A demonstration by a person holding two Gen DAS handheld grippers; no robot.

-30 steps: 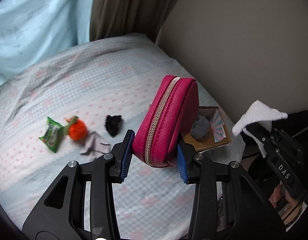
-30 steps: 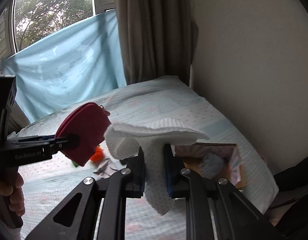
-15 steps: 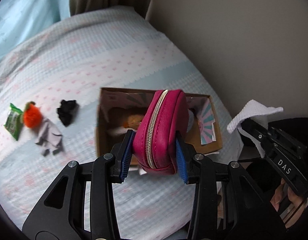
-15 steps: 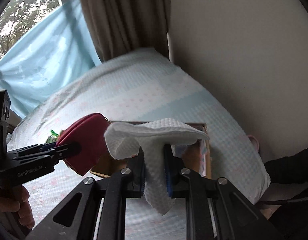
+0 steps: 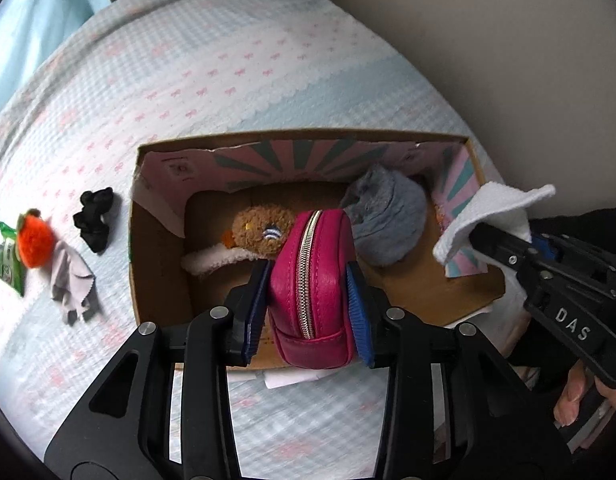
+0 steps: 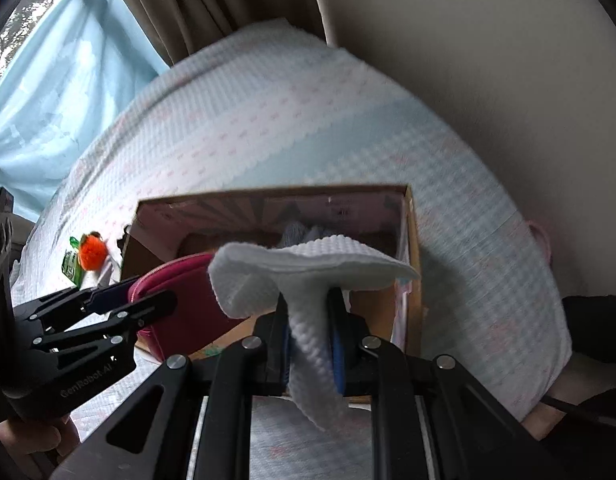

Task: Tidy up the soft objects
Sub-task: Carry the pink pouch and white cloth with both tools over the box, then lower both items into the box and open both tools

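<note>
1. The bed (image 5: 268,80) carries everything; its near edge is cut off by both tools, and the right wrist view of it is blurred.
2. The box (image 5: 156,264) sits open-topped near the bed's right edge — seemingly the place where soft things are gathered. A teddy (image 5: 260,232) and a grey cloth (image 5: 387,224) already lie inside; the teddy's lower half is hidden.
3. The left gripper (image 5: 308,300) has its jaws clamped on the pink pouch (image 5: 311,280), held zip-up over the box's near edge, likely for dropping in.
4. The right gripper (image 6: 309,336) is closed on a white cloth (image 6: 308,264) by the box's right wall.
5. An orange ball (image 5: 35,244), a green packet (image 5: 6,264), a pale rag (image 5: 70,276) and a black scrap (image 5: 94,220) wait left of the box — the packet's print is unreadable.
</note>
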